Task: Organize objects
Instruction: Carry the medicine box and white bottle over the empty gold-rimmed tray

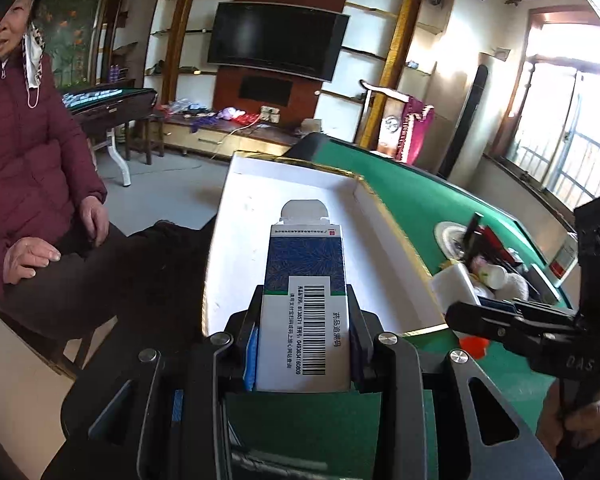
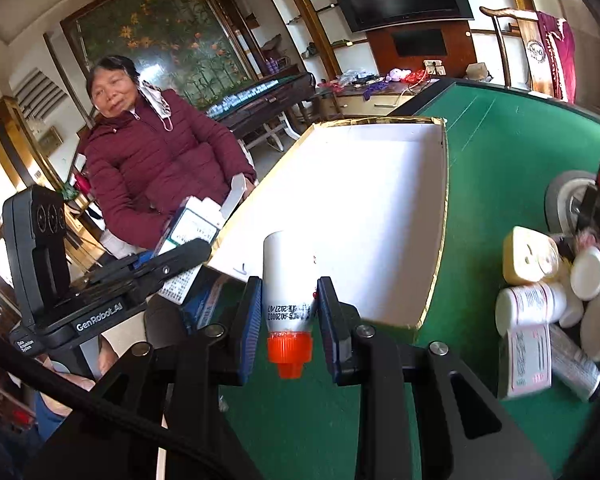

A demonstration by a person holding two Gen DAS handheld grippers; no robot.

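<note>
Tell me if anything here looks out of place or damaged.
The medicine box in the left hand-held gripper has its end flap sticking open. On the green table, bottles and boxes lie in a jumbled pile beside the white tray.

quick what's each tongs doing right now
left tongs: shut on the medicine carton
right tongs: shut on the white tube with orange cap

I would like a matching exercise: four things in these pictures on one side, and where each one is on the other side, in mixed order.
Things:
1. carton
2. tube
3. white tray
4. yellow plug

Places:
A. in the pile right of the tray
B. in the left tongs
C. empty, on the green table
D. in the right tongs

Pairs: 1-B, 2-D, 3-C, 4-A
</note>
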